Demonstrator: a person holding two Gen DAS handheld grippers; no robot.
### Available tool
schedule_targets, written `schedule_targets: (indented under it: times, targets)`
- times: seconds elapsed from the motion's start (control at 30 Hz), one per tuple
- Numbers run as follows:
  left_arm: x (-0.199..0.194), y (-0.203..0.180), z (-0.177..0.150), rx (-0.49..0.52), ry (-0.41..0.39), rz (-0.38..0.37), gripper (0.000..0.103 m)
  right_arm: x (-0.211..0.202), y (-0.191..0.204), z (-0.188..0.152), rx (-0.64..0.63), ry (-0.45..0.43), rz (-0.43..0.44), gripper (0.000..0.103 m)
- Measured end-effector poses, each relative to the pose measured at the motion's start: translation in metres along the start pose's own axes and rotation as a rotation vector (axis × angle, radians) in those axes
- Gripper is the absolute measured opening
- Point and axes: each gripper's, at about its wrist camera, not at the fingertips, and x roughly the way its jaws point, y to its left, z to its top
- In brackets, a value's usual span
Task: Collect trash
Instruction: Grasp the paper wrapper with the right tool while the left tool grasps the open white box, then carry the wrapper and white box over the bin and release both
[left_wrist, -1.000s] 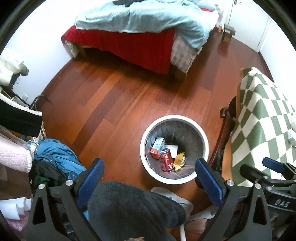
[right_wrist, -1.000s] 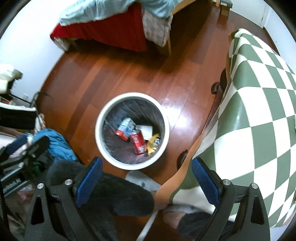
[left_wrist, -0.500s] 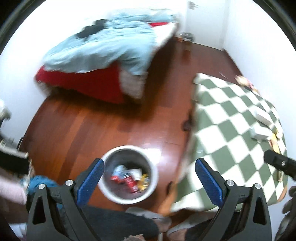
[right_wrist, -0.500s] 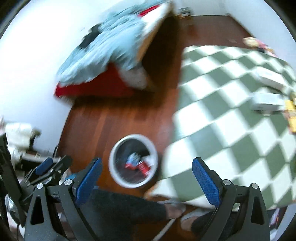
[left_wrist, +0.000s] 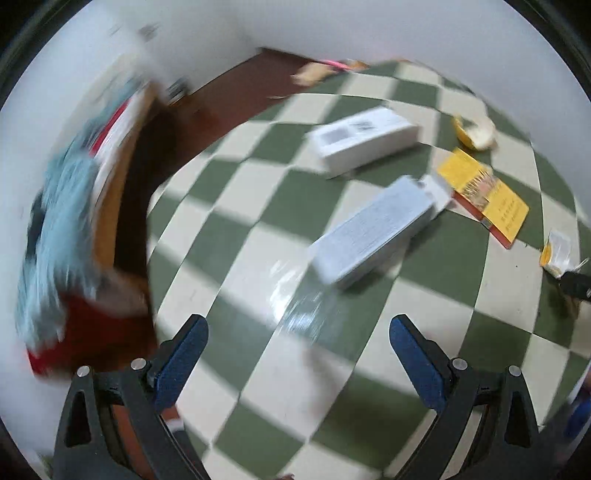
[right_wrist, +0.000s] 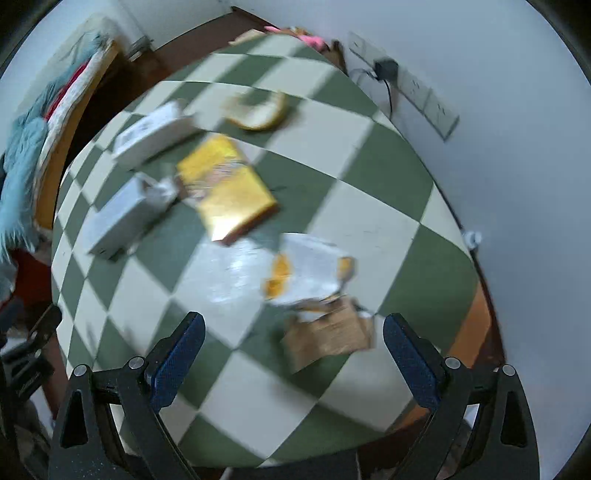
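My right gripper (right_wrist: 291, 354) hangs spread and empty over the checked table (right_wrist: 388, 177), the crumpled brown paper (right_wrist: 328, 336) just ahead between its fingers. My left gripper (left_wrist: 299, 354) is likewise released, facing the white box (left_wrist: 373, 236). With this blur, I risk nudging scraps off the edge.

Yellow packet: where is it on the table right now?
The yellow packet lies flat mid-table on the checked cloth, just right of the grey box, beyond the open right gripper.

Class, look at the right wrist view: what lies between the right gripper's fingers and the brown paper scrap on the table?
Nothing: only bare checked tablecloth separates the open right gripper from the brown paper scrap, which sits just ahead, in the right wrist view.
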Motion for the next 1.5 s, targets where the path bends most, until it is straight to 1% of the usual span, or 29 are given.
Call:
schedule_targets:
  times: [0.07,0.13,0.17,0.2,0.3,0.33,0.37,0.4,0.43,0.47,0.5,0.53,0.6,0.63,0.7,0.8,0.83,0.9,0.93,1.0,1.1,1.2,1.23,1.37,1.5]
  targets:
    - [0.013,-0.015,0.017,0.108,0.007,0.006,0.101,0.009,-0.007,0.006,-0.003,-0.009,0.012,0.098]
    - [0.025,-0.031,0.032,0.213,0.01,0.029,0.101,0.016,-0.008,0.011,-0.015,-0.012,0.024,0.098]
    - [0.029,-0.036,0.036,0.247,0.011,0.025,0.101,0.019,-0.007,0.012,-0.019,-0.014,0.031,0.098]
    - [0.034,-0.041,0.041,0.282,0.011,0.023,0.101,0.023,-0.006,0.014,-0.026,-0.012,0.035,0.094]
    - [0.045,-0.049,0.051,0.364,0.03,0.007,0.1,0.028,0.006,0.02,-0.075,-0.032,0.0,0.086]
    - [0.049,-0.052,0.052,0.383,0.041,-0.005,0.099,0.03,0.008,0.021,-0.086,-0.04,-0.007,0.08]
    - [0.05,-0.051,0.052,0.39,0.036,-0.021,0.095,0.03,0.011,0.021,-0.101,-0.048,-0.024,0.074]
    - [0.048,-0.049,0.052,0.388,0.029,-0.033,0.085,0.029,0.014,0.02,-0.12,-0.056,-0.043,0.063]
    - [0.046,-0.047,0.053,0.382,0.033,-0.07,0.061,0.028,0.018,0.018,-0.133,-0.063,-0.043,0.055]
    - [0.048,-0.049,0.055,0.366,0.044,-0.086,0.044,0.028,0.019,0.018,-0.139,-0.065,-0.054,0.054]
    - [0.048,-0.048,0.055,0.359,0.051,-0.074,0.043,0.027,0.02,0.017,-0.144,-0.071,-0.061,0.052]
    - [0.046,-0.049,0.053,0.36,0.053,-0.078,0.042,0.026,0.02,0.017,-0.143,-0.078,-0.061,0.05]
    - [0.045,-0.051,0.05,0.354,0.054,-0.077,0.04,0.025,0.018,0.016,-0.13,-0.075,-0.039,0.049]
    - [0.044,-0.049,0.047,0.336,0.063,-0.08,0.039,0.024,0.018,0.017,-0.126,-0.075,-0.034,0.045]
    - [0.04,-0.046,0.043,0.289,0.077,-0.1,0.038,0.019,0.018,0.016,-0.119,-0.083,-0.02,0.045]
    - [0.032,-0.034,0.033,0.168,0.106,-0.132,0.036,0.009,0.022,0.014,-0.121,-0.102,0.002,0.045]
    - [0.027,-0.027,0.029,0.113,0.108,-0.137,0.036,0.005,0.024,0.014,-0.123,-0.109,0.013,0.045]
    - [0.017,-0.018,0.021,0.046,0.095,-0.154,0.035,-0.004,0.027,0.013,-0.116,-0.121,0.034,0.045]
    - [0.008,-0.013,0.015,0.004,0.086,-0.16,0.035,-0.007,0.028,0.014,-0.116,-0.126,0.041,0.045]
    - [-0.006,-0.005,0.007,-0.05,0.06,-0.164,0.035,-0.019,0.033,0.013,-0.115,-0.148,0.061,0.045]
    - [-0.038,0.01,-0.009,-0.147,0.009,-0.17,0.034,-0.036,0.042,0.012,-0.115,-0.17,0.094,0.045]
    - [-0.061,0.034,-0.019,-0.225,-0.042,-0.165,0.034,-0.057,0.057,0.007,-0.135,-0.201,0.116,0.045]
    - [-0.074,0.042,-0.025,-0.257,-0.068,-0.157,0.034,-0.065,0.065,0.005,-0.145,-0.212,0.128,0.045]
    - [-0.1,0.083,-0.042,-0.345,-0.129,-0.141,0.034,-0.089,0.095,-0.005,-0.19,-0.245,0.171,0.045]
    - [-0.13,0.128,-0.072,-0.442,-0.192,-0.114,0.034,-0.115,0.136,-0.023,-0.247,-0.274,0.231,0.045]
